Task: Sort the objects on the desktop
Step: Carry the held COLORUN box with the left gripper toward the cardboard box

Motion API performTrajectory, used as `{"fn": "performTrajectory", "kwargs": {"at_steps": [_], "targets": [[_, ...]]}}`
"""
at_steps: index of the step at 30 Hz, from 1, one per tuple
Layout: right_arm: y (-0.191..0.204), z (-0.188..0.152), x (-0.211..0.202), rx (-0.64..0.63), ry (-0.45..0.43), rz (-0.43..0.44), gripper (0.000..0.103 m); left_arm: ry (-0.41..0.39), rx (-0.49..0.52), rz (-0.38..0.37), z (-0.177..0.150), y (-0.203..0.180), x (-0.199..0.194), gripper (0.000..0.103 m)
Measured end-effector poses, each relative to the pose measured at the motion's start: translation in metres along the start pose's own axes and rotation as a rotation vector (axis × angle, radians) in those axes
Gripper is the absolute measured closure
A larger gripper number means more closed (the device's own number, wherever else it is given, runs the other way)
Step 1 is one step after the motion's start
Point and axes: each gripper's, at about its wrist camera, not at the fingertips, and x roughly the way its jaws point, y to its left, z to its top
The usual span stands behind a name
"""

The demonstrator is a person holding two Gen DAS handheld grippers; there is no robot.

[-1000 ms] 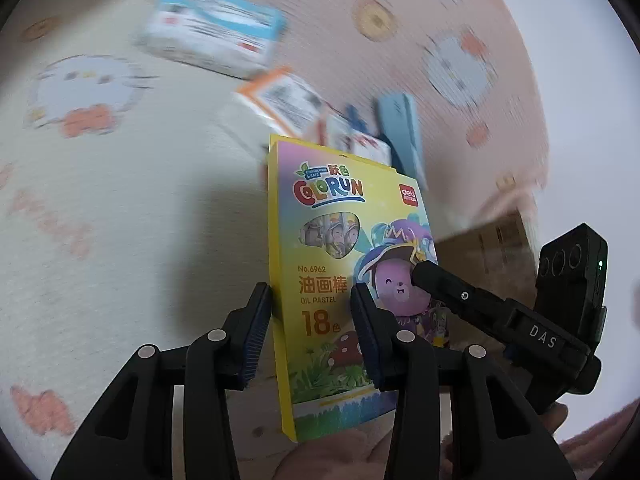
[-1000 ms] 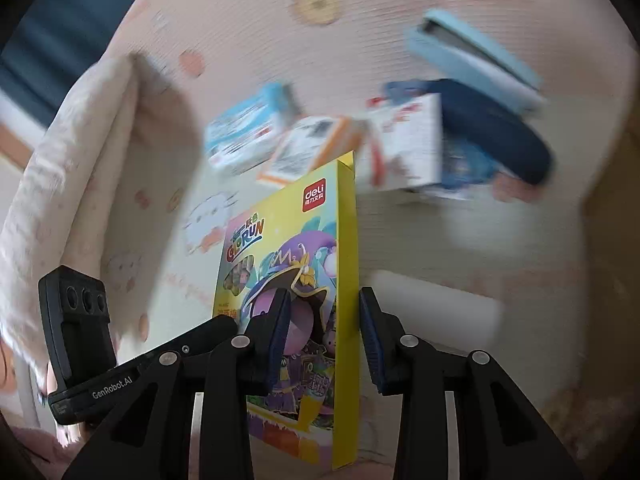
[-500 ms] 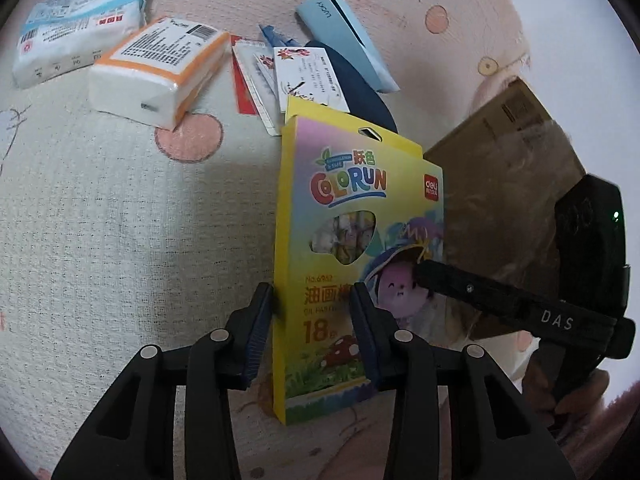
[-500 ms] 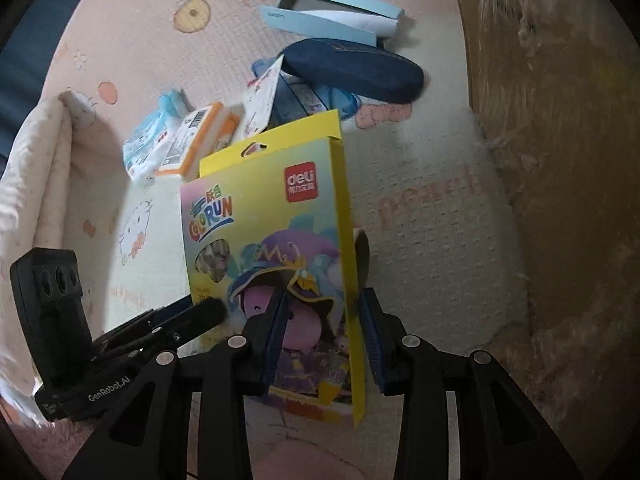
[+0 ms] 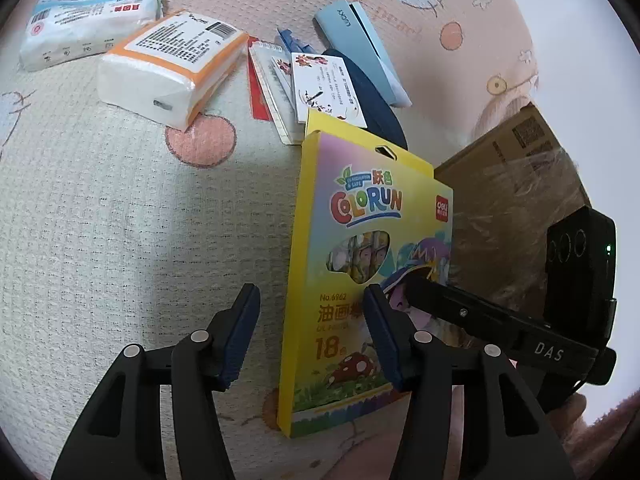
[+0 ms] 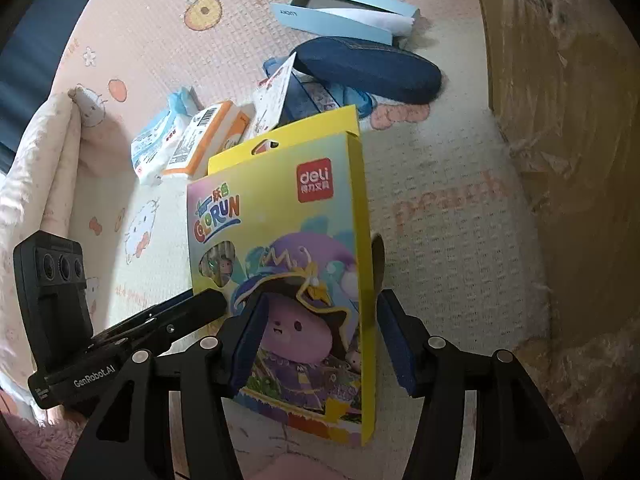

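**A:** Nearest first. How do the jaws stand?

**B:** Both pairs have just been opening. The left gripper [image 5: 312,340] has its jaws wide apart, with the left edge of the oil pastel box [image 5: 360,280] between them and a clear gap at the left pad. The right gripper [image 6: 320,340] straddles the box's right edge [image 6: 304,280], jaws apart; neither pair looks to be pressing. The box stands tilted on the mat [image 5: 120,220], just beside the cardboard carton [image 5: 508,208].

**A:** How will it handle?

**B:** I'd judge it light and fairly stiff, thin glossy card that could slip or dent. Best pinched across its thin edge, low on the sides, gently.

**A:** Farther out?

**B:** The orange-wrapped tissue pack [image 5: 172,68], the blue tissue pack [image 5: 88,12], a heap of cards and a notebook [image 5: 316,88], the dark blue case [image 6: 368,68] and a pale blue box [image 6: 344,12].

**A:** What does each view add?

**B:** The right wrist shows the pale box lying open, the mat's raised cushion edge [image 6: 52,168] at far left, and the carton's wall up close. The left wrist shows the tissue labels and the carton's top.
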Motion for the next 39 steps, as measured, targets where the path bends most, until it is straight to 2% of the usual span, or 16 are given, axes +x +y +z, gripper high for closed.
{"fn": "performTrajectory", "kwargs": {"at_steps": [1,2,5,8,11,15,26,34,39], "targets": [[0.001,0.0,-0.001,-0.004,-0.004,0.0,0.049,0.001,0.013,-0.007,0.0,-0.002,0.0,0.048],[0.001,0.001,0.0,-0.009,-0.006,0.004,0.049,0.005,0.034,-0.012,-0.001,-0.005,0.001,0.058],[-0.001,0.003,0.001,0.003,0.004,0.019,0.049,-0.002,0.055,0.003,0.001,-0.011,0.002,0.058],[-0.004,0.004,0.001,0.028,0.01,0.029,0.05,-0.016,0.027,-0.001,0.002,-0.01,0.001,0.06],[0.002,0.006,-0.003,0.009,0.009,0.015,0.053,-0.036,0.031,0.018,0.004,-0.013,-0.004,0.06],[0.016,0.012,-0.019,-0.025,-0.022,0.015,0.053,-0.074,0.025,-0.005,0.011,-0.02,-0.022,0.06],[0.054,0.035,-0.105,-0.128,-0.204,0.041,0.053,-0.25,0.141,-0.024,0.037,-0.078,-0.089,0.06],[0.054,0.034,-0.169,-0.173,-0.33,-0.01,0.053,-0.304,0.198,-0.089,0.044,-0.129,-0.115,0.06],[0.039,0.032,-0.209,-0.17,-0.39,-0.04,0.053,-0.297,0.24,-0.131,0.051,-0.17,-0.118,0.06]]}}
